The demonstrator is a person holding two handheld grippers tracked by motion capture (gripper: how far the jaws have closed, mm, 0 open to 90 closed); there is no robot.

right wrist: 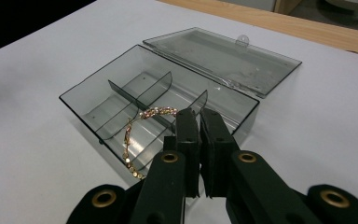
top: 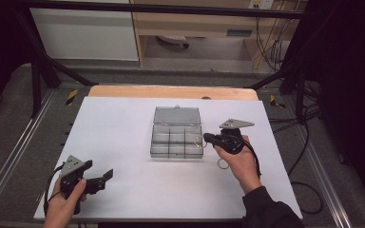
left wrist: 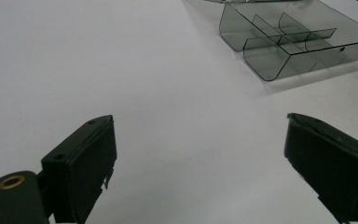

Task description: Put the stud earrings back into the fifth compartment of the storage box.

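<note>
A smoky clear plastic box (top: 176,153) with divided compartments stands on the white table sheet, its lid (top: 177,115) folded back flat behind it. My right gripper (top: 208,138) is at the box's right side, shut on a gold-and-pink beaded bracelet (right wrist: 131,135). The bracelet hangs to the left of the jaws, over the near compartments of the box (right wrist: 77,109). In the right gripper view the right gripper (right wrist: 199,116) has its pads pressed together. My left gripper (top: 105,178) rests near the table's front left, open and empty, far from the box (left wrist: 270,63).
A silver ring (top: 223,164) lies on the sheet beside the right hand, in front of the box. A wooden table edge (top: 171,91) runs along the back. Black frame posts stand at both sides, and cables trail at the right.
</note>
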